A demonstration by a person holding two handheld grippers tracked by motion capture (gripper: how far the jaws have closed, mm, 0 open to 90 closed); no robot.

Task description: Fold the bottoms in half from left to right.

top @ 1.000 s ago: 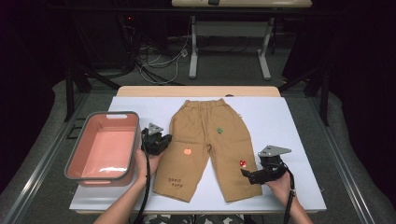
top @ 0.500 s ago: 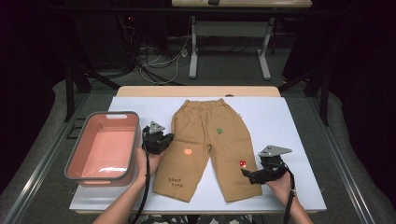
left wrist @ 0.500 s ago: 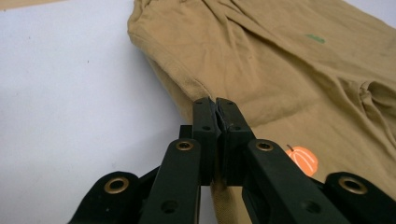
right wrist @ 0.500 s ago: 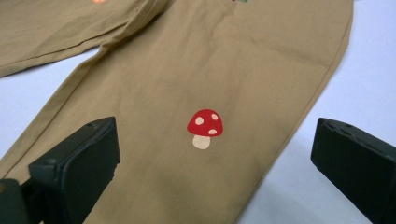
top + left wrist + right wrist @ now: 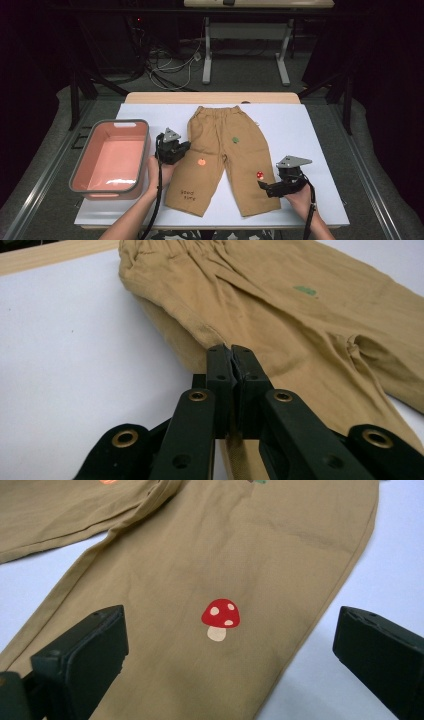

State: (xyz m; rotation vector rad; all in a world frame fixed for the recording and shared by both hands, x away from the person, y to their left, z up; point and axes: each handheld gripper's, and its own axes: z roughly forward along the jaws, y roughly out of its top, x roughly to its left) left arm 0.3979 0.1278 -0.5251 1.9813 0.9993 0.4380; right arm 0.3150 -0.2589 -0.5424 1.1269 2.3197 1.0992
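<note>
Pinching the trousers | left gripper fingers clamped on the outer seam | right gripper fingers wide, mushroom leg between them, no grip yet | trousers flat on tabletop, folding barely started, bin empty

White-topped table, tan trousers spread flat, pink basin (left edge)

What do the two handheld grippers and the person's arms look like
Both grippers, the left gripper and the right gripper, are black, each with a grey three-cornered plate on top and a black cable trailing back along the forearm. The left gripper's fingers are flat black blocks on arms with brass-coloured pivot rings. The forearms are bare, no sleeves.
</note>
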